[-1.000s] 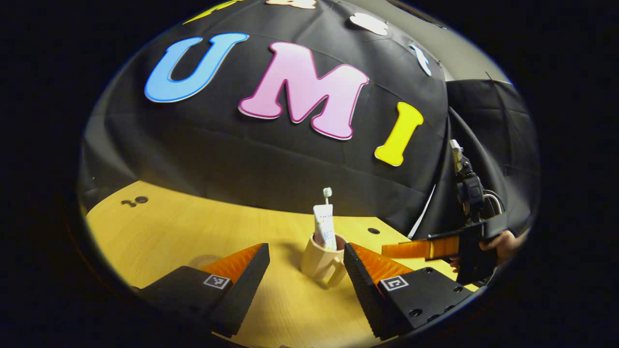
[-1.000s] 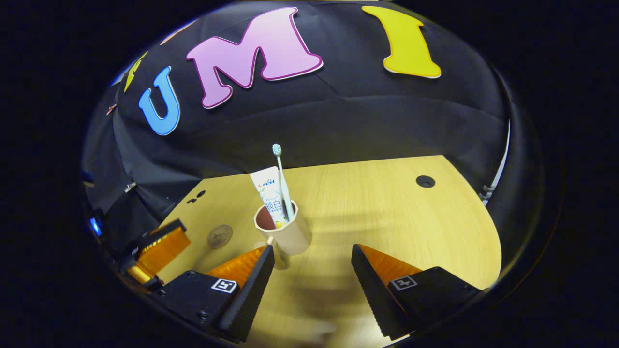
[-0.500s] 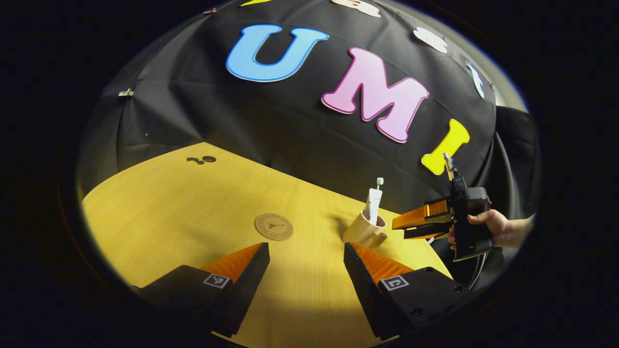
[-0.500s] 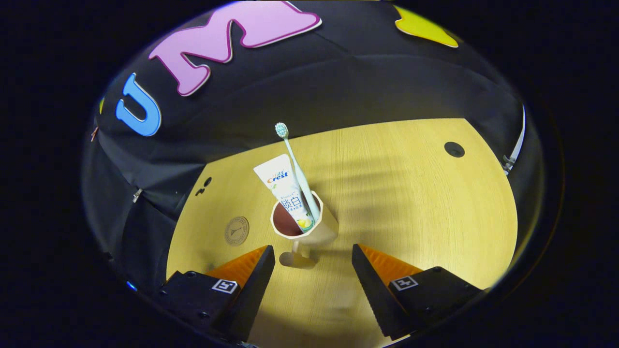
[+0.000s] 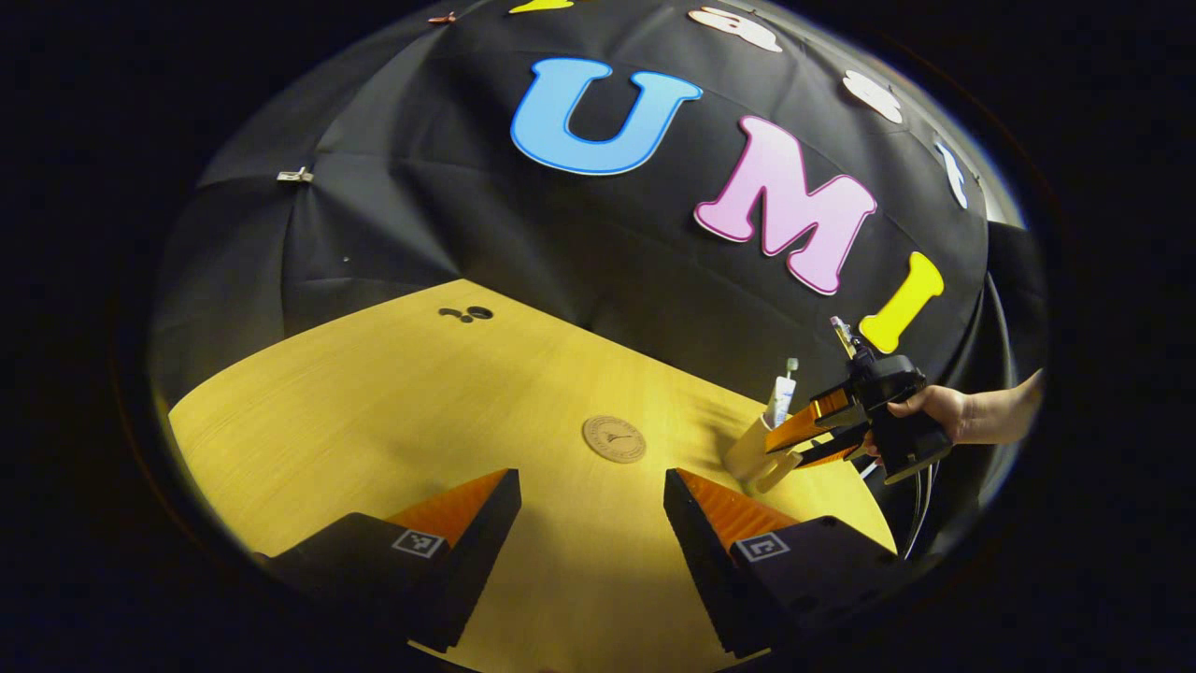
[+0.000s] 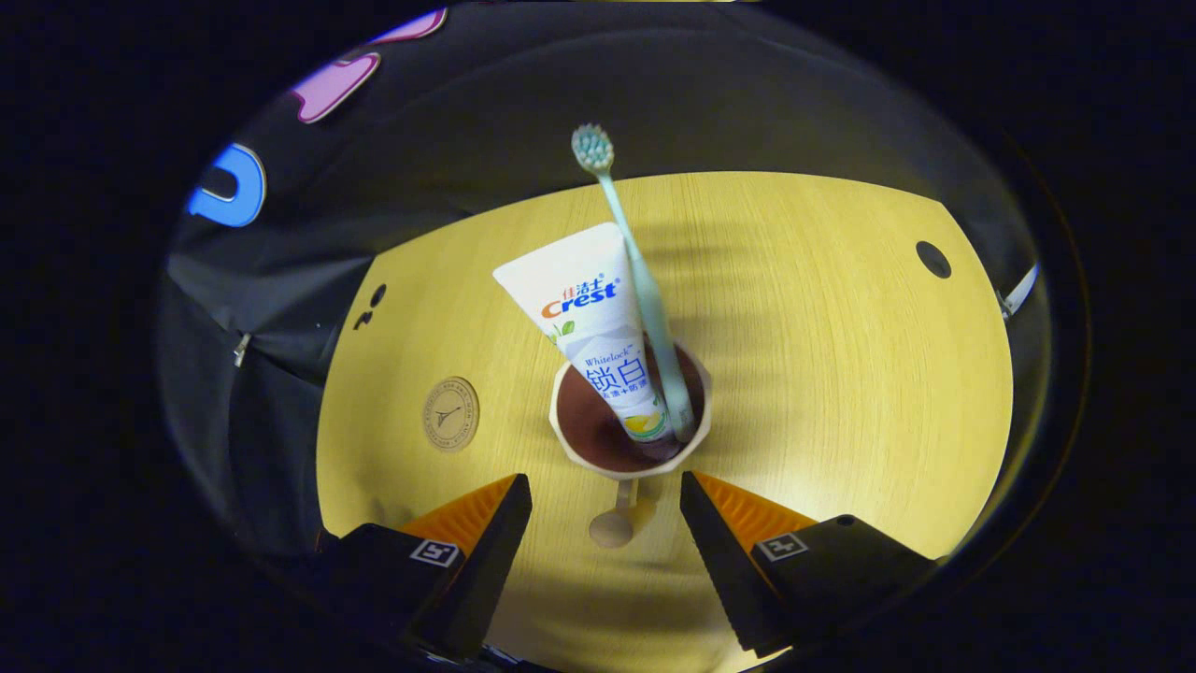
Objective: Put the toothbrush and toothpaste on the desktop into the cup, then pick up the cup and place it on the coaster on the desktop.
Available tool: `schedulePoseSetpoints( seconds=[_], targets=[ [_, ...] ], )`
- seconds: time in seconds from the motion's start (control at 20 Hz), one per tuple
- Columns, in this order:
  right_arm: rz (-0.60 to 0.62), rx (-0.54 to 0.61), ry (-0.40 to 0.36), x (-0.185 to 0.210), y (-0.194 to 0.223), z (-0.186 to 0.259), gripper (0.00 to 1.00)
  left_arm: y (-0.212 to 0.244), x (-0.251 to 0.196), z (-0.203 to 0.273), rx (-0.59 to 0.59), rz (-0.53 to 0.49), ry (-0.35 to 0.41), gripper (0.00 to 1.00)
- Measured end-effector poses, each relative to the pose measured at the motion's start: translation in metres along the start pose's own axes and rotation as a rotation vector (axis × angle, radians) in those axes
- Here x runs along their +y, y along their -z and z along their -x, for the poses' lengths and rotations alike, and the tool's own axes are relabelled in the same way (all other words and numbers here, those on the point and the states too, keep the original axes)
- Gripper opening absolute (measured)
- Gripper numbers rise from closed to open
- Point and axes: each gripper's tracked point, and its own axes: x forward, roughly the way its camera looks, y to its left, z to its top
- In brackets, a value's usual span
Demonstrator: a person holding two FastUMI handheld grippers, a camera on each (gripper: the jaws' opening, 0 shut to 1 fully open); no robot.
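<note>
A beige cup (image 6: pixel 570 451) stands upright on the wooden desktop (image 6: pixel 822 374), holding a white toothpaste tube (image 6: pixel 593 322) and a pale green toothbrush (image 6: pixel 645 308). My right gripper (image 6: pixel 605 523) is open and looks down on the cup, whose handle (image 6: pixel 617 525) lies between the fingers without touching them. The round brown coaster (image 6: pixel 450 414) lies bare to the cup's left. In the left gripper view my left gripper (image 5: pixel 593 519) is open and holds nothing, well back from the coaster (image 5: pixel 614 438). Beyond it are the cup (image 5: pixel 750 455) and the right gripper (image 5: pixel 805 436), held by a hand (image 5: pixel 934 409).
The desktop has a round cable hole (image 6: pixel 933 259) at the far right and a pair of small holes (image 6: pixel 369 305) at the far left. The black cloth wall (image 5: pixel 523 252) closes the back of the desk. Bare wood lies between the left gripper and the coaster.
The right gripper has come in low over the cup, so its handle now lies between the open fingers. The left gripper has drawn back and swung away from the cup.
</note>
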Motion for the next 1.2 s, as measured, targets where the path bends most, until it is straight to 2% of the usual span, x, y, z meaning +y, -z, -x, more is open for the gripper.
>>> schedulePoseSetpoints(
  seconds=[0.3,0.65,0.75,0.8,0.85,0.9,0.95,1.0,1.1,1.2],
  targets=[
    [0.059,0.075,0.082,-0.011,0.014,-0.033,0.97,0.020,0.026,0.019,0.063,0.050,-0.051,0.97],
    [0.004,0.110,0.094,-0.015,0.016,-0.045,0.96,0.034,0.015,0.024,0.098,0.021,-0.033,0.97],
    [0.002,0.117,0.110,-0.020,0.017,-0.047,0.90,0.038,0.015,0.025,0.112,0.026,-0.033,0.97],
    [0.000,0.119,0.112,-0.022,0.018,-0.047,0.81,0.040,0.017,0.026,0.117,0.031,-0.035,0.97],
    [0.003,0.122,0.106,-0.023,0.018,-0.048,0.67,0.042,0.017,0.028,0.119,0.039,-0.038,0.97],
    [0.009,0.123,0.100,-0.021,0.019,-0.046,0.70,0.044,0.018,0.029,0.123,0.047,-0.039,0.97],
    [0.013,0.127,0.093,-0.018,0.020,-0.046,0.65,0.046,0.018,0.028,0.126,0.054,-0.043,0.97],
    [0.010,0.139,0.089,-0.016,0.022,-0.046,0.56,0.047,0.018,0.029,0.132,0.058,-0.045,0.97],
    [0.008,0.141,0.099,-0.014,0.022,-0.049,0.43,0.049,0.016,0.029,0.139,0.056,-0.045,0.97],
    [0.016,0.141,0.112,-0.015,0.023,-0.049,0.42,0.049,0.014,0.030,0.143,0.045,-0.042,0.97]
  ],
)
